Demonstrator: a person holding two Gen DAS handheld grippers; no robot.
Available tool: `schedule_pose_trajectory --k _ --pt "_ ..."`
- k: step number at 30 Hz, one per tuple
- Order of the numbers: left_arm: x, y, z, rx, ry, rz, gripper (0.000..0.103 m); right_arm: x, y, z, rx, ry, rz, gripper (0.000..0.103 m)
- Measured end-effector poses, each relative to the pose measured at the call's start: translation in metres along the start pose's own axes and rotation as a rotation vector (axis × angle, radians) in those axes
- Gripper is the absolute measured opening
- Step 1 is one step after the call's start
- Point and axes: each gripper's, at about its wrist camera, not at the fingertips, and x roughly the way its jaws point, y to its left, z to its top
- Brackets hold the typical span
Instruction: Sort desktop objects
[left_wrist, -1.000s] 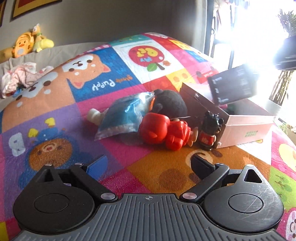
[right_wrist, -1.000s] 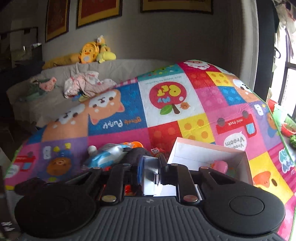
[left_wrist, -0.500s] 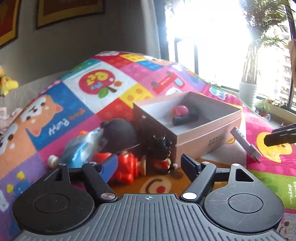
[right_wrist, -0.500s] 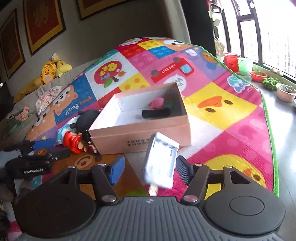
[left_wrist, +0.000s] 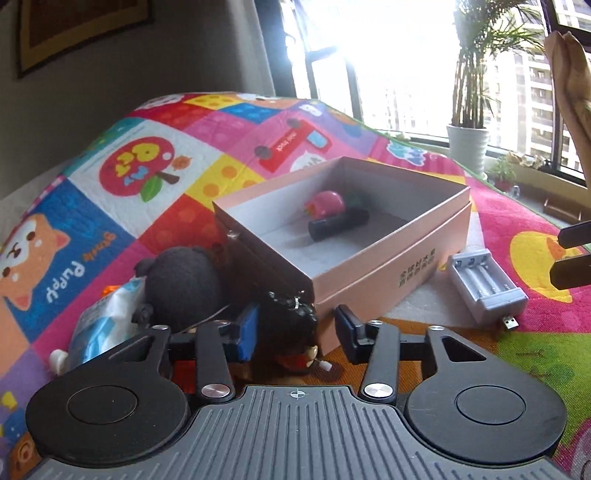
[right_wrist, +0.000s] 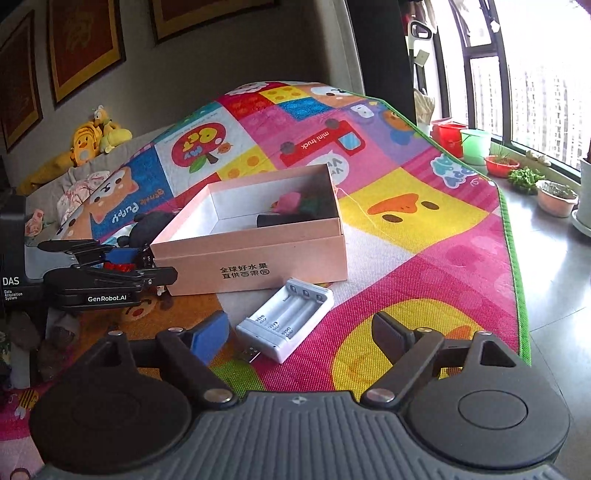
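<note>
Left gripper (left_wrist: 295, 328) clamps the small black bear figurine (left_wrist: 291, 325); right gripper (right_wrist: 299, 332) jaws opening, white plastic battery charger (right_wrist: 286, 325) lying loose between. Next: lift bear into pink cardboard box (left_wrist: 388, 266).

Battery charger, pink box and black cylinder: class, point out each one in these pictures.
Battery charger (right_wrist: 286, 321): right wrist view, on its empty slots.
Pink box (right_wrist: 255, 258): right wrist view, on its near printed wall.
Black cylinder (left_wrist: 338, 223): left wrist view, on its side.

Patchwork play mat (right_wrist: 406, 258), pink box (right_wrist: 258, 258) (open), battery charger (right_wrist: 286, 323), toys (left_wrist: 181, 284)
</note>
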Motion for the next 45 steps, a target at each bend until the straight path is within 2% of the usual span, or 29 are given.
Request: schedule_pose_trajectory --k 2,4,7,9,11,12,14,15,18,22,27,30,32,34,35,36,38,40,43,45 --pt "-0.014 0.003 -0.003 -0.052 0.019 0.003 0.038 0.002 0.002 0.000 -0.001 0.005 0.003 0.086" --pt "-0.031 0.005 -0.009 -0.106 0.019 -0.038 0.038 0.004 0.004 0.000 -0.002 0.009 -0.001 0.086" --pt "-0.058 0.002 -0.023 -0.133 0.025 -0.093 0.039 0.007 0.006 0.001 -0.003 0.017 -0.009 0.087" --pt "-0.076 0.001 -0.033 -0.143 0.020 -0.101 0.044 0.007 0.008 0.000 -0.011 0.019 -0.012 0.089" --pt "-0.088 0.001 -0.042 -0.132 0.018 -0.044 0.061 0.006 0.011 0.000 -0.023 0.018 -0.018 0.091" --pt "-0.093 0.000 -0.046 -0.106 0.016 0.023 0.072 0.006 0.013 0.000 -0.027 0.018 -0.020 0.093" --pt "-0.098 0.002 -0.054 -0.057 0.021 0.147 0.075 0.007 0.017 0.000 -0.034 0.018 -0.021 0.095" --pt "-0.099 0.006 -0.057 -0.055 0.031 0.171 0.076 0.008 0.019 0.000 -0.039 0.020 -0.020 0.096" --pt "-0.103 0.024 -0.064 -0.115 0.076 0.178 0.083 0.009 0.026 -0.001 -0.064 0.024 -0.019 0.097" --pt "-0.112 0.034 -0.073 -0.195 0.100 0.142 0.090 0.014 0.033 0.001 -0.082 0.042 -0.032 0.101" --pt "-0.121 0.028 -0.080 -0.272 0.118 0.050 0.094 0.048 0.030 0.012 -0.032 0.102 -0.144 0.101" --pt "-0.125 0.020 -0.081 -0.278 0.127 -0.005 0.095 0.076 0.027 0.015 0.031 0.173 -0.120 0.101" --pt "-0.125 0.016 -0.081 -0.279 0.135 -0.027 0.096 0.086 0.033 0.013 0.006 0.183 -0.118 0.096" --pt "-0.121 0.013 -0.081 -0.283 0.144 -0.030 0.096 0.089 0.051 0.009 -0.115 0.168 -0.117 0.073" --pt "-0.119 0.012 -0.081 -0.285 0.150 -0.032 0.096 0.087 0.058 0.007 -0.159 0.160 -0.107 0.068" --pt "-0.116 0.012 -0.081 -0.291 0.156 -0.035 0.096 0.084 0.062 0.005 -0.191 0.158 -0.079 0.059" --pt "-0.109 0.012 -0.081 -0.302 0.169 -0.040 0.097 0.075 0.071 0.002 -0.245 0.174 0.000 0.048" --pt "-0.101 0.013 -0.079 -0.306 0.176 -0.047 0.097 0.060 0.079 -0.006 -0.311 0.195 0.080 0.048" --pt "-0.088 0.011 -0.072 -0.287 0.163 -0.061 0.097 0.035 0.087 -0.023 -0.429 0.188 0.121 0.048" --pt "-0.078 0.009 -0.066 -0.269 0.148 -0.084 0.098 0.021 0.084 -0.029 -0.446 0.193 0.138 0.048"
